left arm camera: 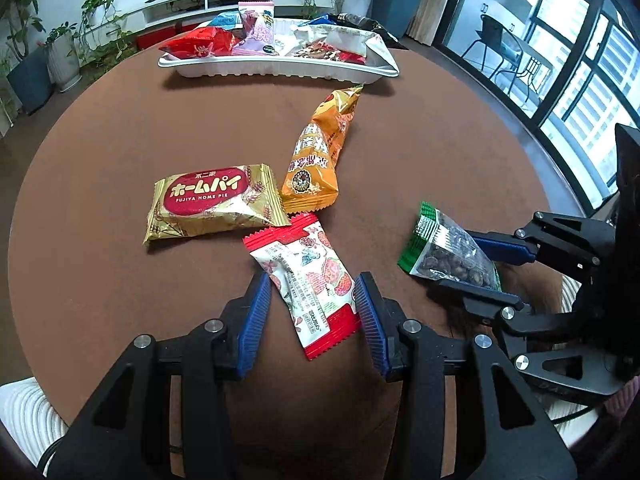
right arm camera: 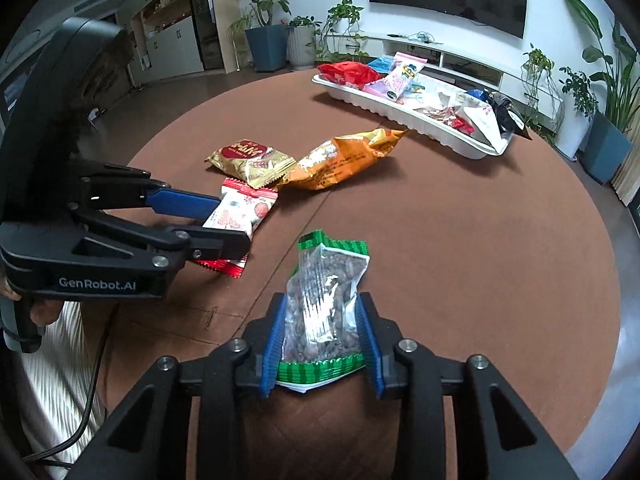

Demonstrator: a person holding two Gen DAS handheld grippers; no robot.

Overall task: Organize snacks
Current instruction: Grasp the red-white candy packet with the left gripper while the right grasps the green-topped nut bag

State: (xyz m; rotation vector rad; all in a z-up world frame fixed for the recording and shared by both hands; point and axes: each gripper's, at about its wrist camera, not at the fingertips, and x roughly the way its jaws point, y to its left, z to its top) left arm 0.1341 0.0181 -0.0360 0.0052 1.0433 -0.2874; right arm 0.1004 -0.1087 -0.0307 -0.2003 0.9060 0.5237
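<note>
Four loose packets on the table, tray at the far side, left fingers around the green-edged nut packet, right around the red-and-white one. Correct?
Sides are swapped. The left gripper has its fingers around the red-and-white packet, as the left wrist view shows; the right gripper has the green-edged nut packet. The rest holds: four loose packets on the table, tray at the far side.

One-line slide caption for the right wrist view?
Right gripper fingers straddle a green-edged clear snack bag on the brown table; left gripper brackets a red-and-white packet.
</note>
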